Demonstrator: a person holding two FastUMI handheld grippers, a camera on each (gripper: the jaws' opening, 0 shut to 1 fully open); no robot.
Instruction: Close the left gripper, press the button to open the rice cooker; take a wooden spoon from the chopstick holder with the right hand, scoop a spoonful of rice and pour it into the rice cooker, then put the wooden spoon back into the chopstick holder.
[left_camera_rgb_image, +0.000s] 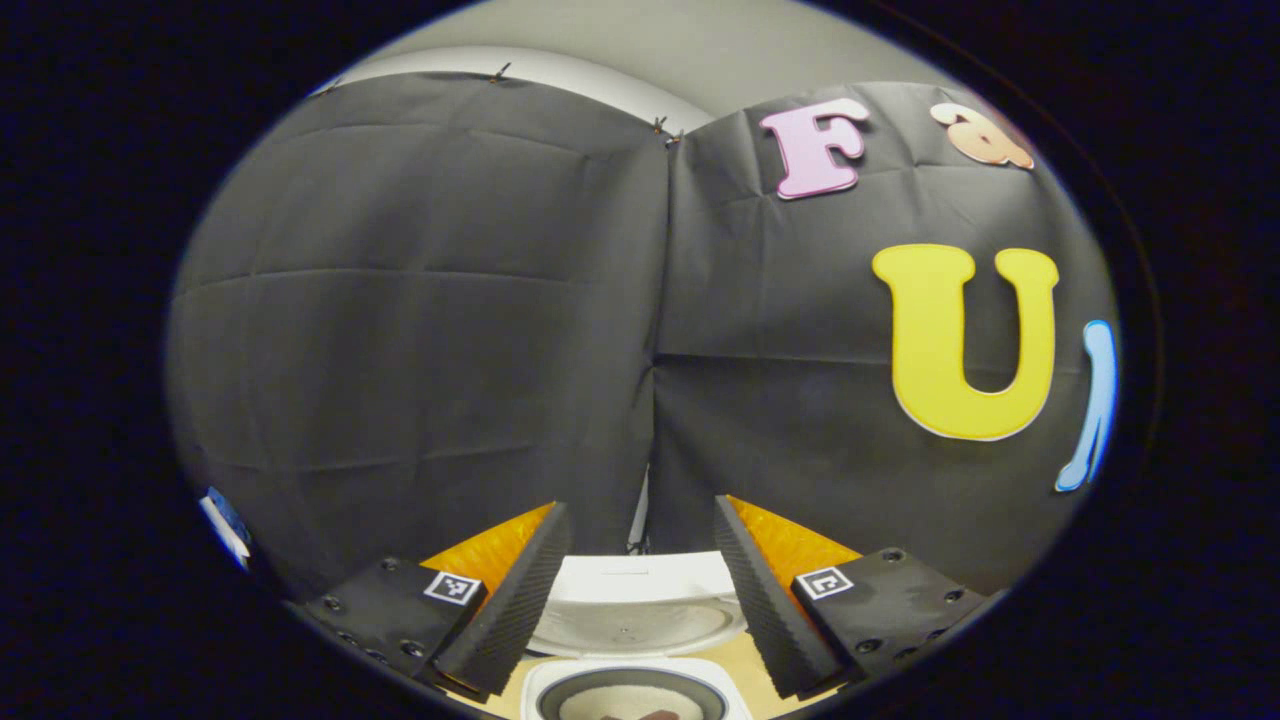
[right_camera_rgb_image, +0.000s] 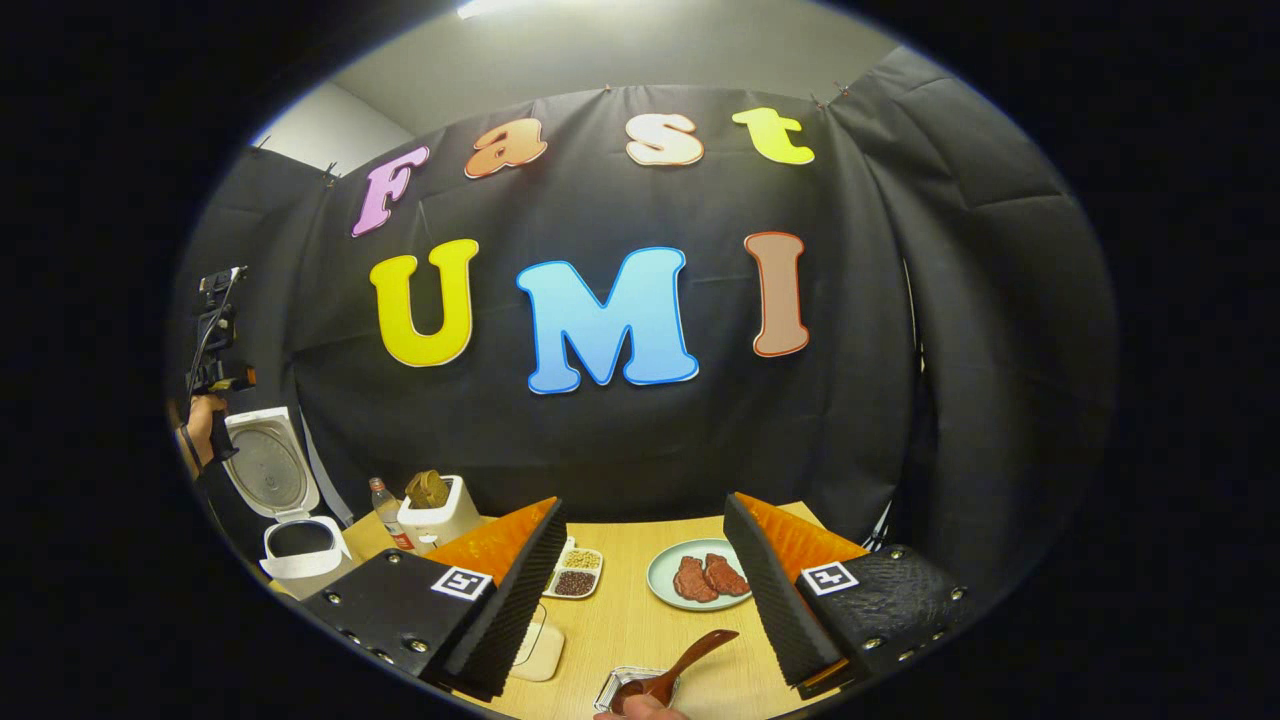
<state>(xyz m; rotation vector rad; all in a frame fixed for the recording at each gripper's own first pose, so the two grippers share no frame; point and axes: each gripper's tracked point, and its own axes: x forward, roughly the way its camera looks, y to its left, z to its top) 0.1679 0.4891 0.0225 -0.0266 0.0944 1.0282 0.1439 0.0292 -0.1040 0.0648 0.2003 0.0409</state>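
Wooden spoon (right_camera_rgb_image: 690, 655) between right claw (right_camera_rgb_image: 645, 590) fingers

On the wooden table (right_camera_rgb_image: 640, 610) a plate (right_camera_rgb_image: 665, 580) with two reddish pieces sits right of a divided dish (right_camera_rgb_image: 574, 574), with a toaster (right_camera_rgb_image: 436, 516) and bottle (right_camera_rgb_image: 385, 512) far left.

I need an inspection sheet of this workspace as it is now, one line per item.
Surface: light wooden table, mostly bare in the middle.
Job's things: white rice cooker at the left, lid raised; brown wooden spoon lying in a clear tray.
Clutter: pale green plate with red pieces, white divided dish, plastic bottle, white toaster.
Grippers: left tool open above the cooker; right tool open, empty.
Cables: nothing seen.
Surroundings: black cloth wall.
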